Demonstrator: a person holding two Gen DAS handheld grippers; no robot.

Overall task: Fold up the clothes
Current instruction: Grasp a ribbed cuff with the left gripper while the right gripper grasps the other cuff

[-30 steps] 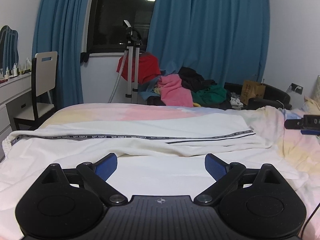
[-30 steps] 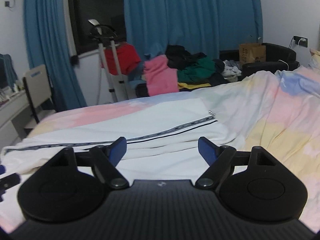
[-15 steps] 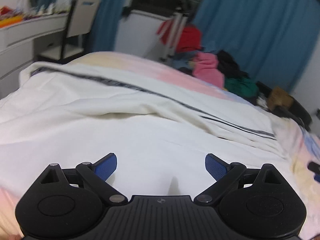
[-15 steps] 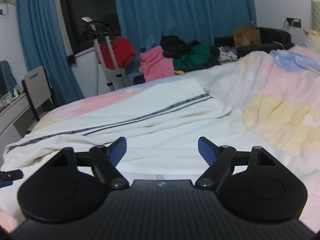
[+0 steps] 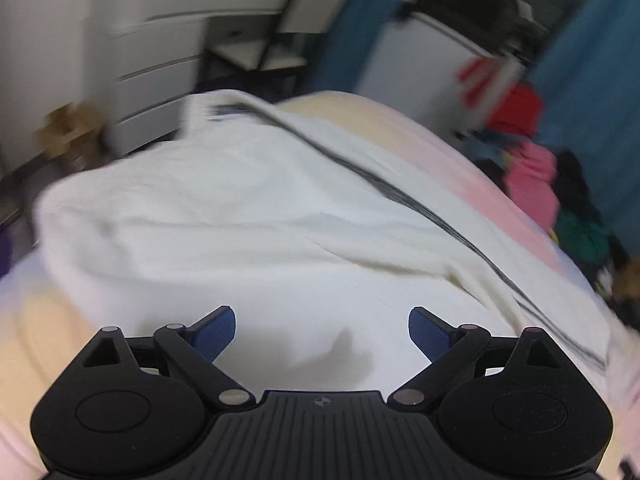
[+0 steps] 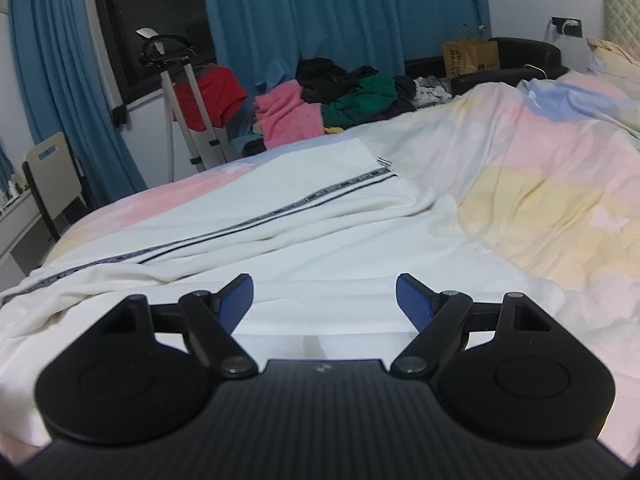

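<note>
Right wrist view shows the white garment (image 6: 248, 216) spread flat along the bed (image 6: 552, 184), its dark printed stripe (image 6: 256, 220) running lengthwise, which suits folding: the cloth lies open, so edges can be found and lifted. The right hand-held gripper (image 6: 325, 300) hovers low over the near white edge with its blue pads (image 6: 240, 296) wide apart and nothing between them, seemingly lined up to take that hem. In the left wrist view, blurred by motion, the left hand-held gripper (image 5: 322, 330) likewise has its pads well apart and empty, tilted down over the other end of the same garment (image 5: 240, 216), where the cloth bunches near the bed's corner beside a white dresser (image 5: 152, 64). One gripper at each end probably means a two-handed lift, so that the long piece can be doubled over evenly. A pile of unfolded clothes (image 6: 336, 100) waits beyond the bed, against the blue curtains (image 6: 340, 12), kept well apart from the working area.
</note>
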